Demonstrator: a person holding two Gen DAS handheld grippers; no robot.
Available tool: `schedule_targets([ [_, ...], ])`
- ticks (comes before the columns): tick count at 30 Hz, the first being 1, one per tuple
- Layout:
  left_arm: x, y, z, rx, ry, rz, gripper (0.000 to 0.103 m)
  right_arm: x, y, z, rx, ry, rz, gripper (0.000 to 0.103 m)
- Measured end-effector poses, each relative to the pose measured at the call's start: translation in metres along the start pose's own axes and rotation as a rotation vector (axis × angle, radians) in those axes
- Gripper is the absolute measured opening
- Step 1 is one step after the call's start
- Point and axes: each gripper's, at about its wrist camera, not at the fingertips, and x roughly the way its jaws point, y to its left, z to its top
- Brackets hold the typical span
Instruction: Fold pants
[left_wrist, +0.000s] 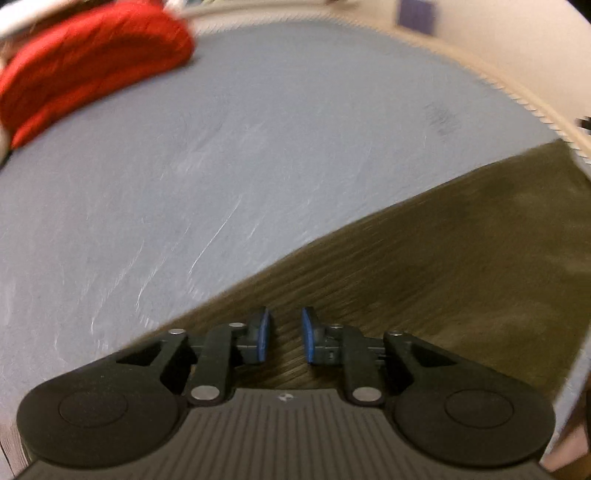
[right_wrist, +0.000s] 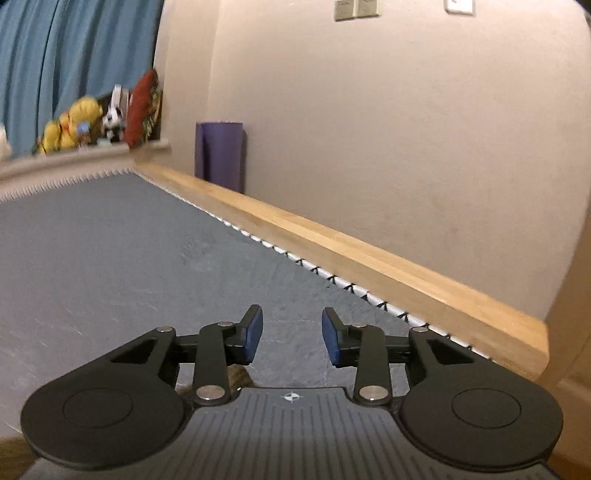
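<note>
On the grey mat (left_wrist: 221, 166), olive pants (left_wrist: 443, 266) run seemingly diagonally beneath the parted, empty left claw (left_wrist: 284, 334).

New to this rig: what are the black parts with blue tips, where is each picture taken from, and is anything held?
Each picture comes from a camera on a handheld two-finger gripper, looking along its fingers. The left gripper hovers over olive pants spread on a grey mat; its blue pads stand slightly apart, with nothing visibly clamped. A red bundle lies at the far corner. The right gripper is open and empty, pointing along the mat's wooden edge toward a purple roll.
</note>
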Motion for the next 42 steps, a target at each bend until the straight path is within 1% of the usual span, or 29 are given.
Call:
schedule_targets([
  [1, -0.009, -0.007, -0.001, 0.024, -0.032, -0.052, 0.024, -0.007, -0.006, 0.002, 0.018, 0.011, 0.046, 0.042],
  [2, -0.016, -0.014, -0.003, 0.042, -0.050, -0.105, 0.024, -0.015, -0.011, 0.004, 0.023, 0.022, 0.104, 0.043],
  [3, -0.021, -0.021, -0.006, 0.067, -0.059, -0.153, 0.024, -0.020, -0.010, 0.007, 0.009, 0.031, 0.166, 0.043],
  [4, -0.025, -0.031, -0.010, 0.114, -0.066, -0.208, 0.024, -0.029, -0.010, 0.008, -0.023, 0.035, 0.236, 0.043],
  [7, -0.037, -0.064, -0.030, 0.302, -0.100, -0.295, 0.025, -0.064, 0.001, -0.001, -0.195, 0.042, 0.468, 0.044],
  [8, -0.039, -0.073, -0.037, 0.346, -0.094, -0.333, 0.025, -0.078, 0.007, -0.008, -0.253, 0.048, 0.548, 0.044],
  [10, -0.042, -0.086, -0.051, 0.401, -0.079, -0.383, 0.025, -0.102, 0.022, -0.024, -0.342, 0.082, 0.683, 0.044],
  [11, -0.042, -0.088, -0.056, 0.420, -0.073, -0.397, 0.025, -0.117, 0.033, -0.034, -0.402, 0.101, 0.753, 0.044],
  [13, -0.042, -0.095, -0.065, 0.450, -0.053, -0.416, 0.025, -0.147, 0.058, -0.054, -0.514, 0.107, 0.853, 0.044],
  [15, -0.040, -0.100, -0.075, 0.472, -0.035, -0.402, 0.027, -0.180, 0.086, -0.076, -0.636, 0.098, 0.962, 0.044],
  [17, -0.037, -0.105, -0.081, 0.498, -0.022, -0.380, 0.031, -0.209, 0.113, -0.095, -0.735, 0.079, 1.044, 0.044],
  [19, -0.035, -0.108, -0.086, 0.510, -0.014, -0.362, 0.032, -0.231, 0.136, -0.112, -0.812, 0.080, 1.118, 0.044],
  [21, -0.029, -0.110, -0.086, 0.511, -0.011, -0.341, 0.033, -0.249, 0.156, -0.126, -0.884, 0.076, 1.167, 0.044],
  [23, -0.028, -0.111, -0.088, 0.507, -0.016, -0.326, 0.033, -0.260, 0.173, -0.138, -0.939, 0.094, 1.209, 0.044],
  [24, -0.026, -0.111, -0.087, 0.506, -0.020, -0.317, 0.033, -0.260, 0.185, -0.140, -0.964, 0.100, 1.219, 0.044],
  [26, -0.024, -0.112, -0.087, 0.508, -0.024, -0.290, 0.035, -0.262, 0.196, -0.148, -1.014, 0.119, 1.237, 0.044],
  [29, -0.026, -0.107, -0.085, 0.516, -0.025, -0.291, 0.036, -0.263, 0.204, -0.156, -1.074, 0.152, 1.250, 0.044],
  [30, -0.026, -0.106, -0.085, 0.519, -0.024, -0.291, 0.035, -0.264, 0.207, -0.158, -1.091, 0.147, 1.245, 0.044],
  [31, -0.026, -0.106, -0.084, 0.522, -0.022, -0.293, 0.032, -0.265, 0.207, -0.158, -1.097, 0.141, 1.244, 0.044],
  [33, -0.026, -0.107, -0.083, 0.529, -0.019, -0.298, 0.022, -0.261, 0.203, -0.159, -1.090, 0.147, 1.242, 0.044],
  [34, -0.027, -0.107, -0.082, 0.530, -0.016, -0.305, 0.013, -0.260, 0.202, -0.157, -1.088, 0.148, 1.242, 0.042],
  [35, -0.027, -0.107, -0.081, 0.530, -0.017, -0.308, 0.010, -0.261, 0.201, -0.156, -1.088, 0.148, 1.246, 0.030],
  [37, -0.030, -0.107, -0.081, 0.540, -0.022, -0.308, 0.008, -0.262, 0.203, -0.159, -1.097, 0.151, 1.270, 0.017],
  [38, -0.033, -0.106, -0.080, 0.540, -0.027, -0.312, 0.008, -0.264, 0.203, -0.161, -1.110, 0.136, 1.272, 0.009],
  [40, -0.043, -0.101, -0.075, 0.522, -0.045, -0.330, 0.007, -0.266, 0.201, -0.158, -1.117, 0.121, 1.282, 0.007],
  [42, -0.060, -0.094, -0.071, 0.506, -0.076, -0.364, 0.007, -0.267, 0.196, -0.147, -1.089, 0.110, 1.305, 0.007],
])
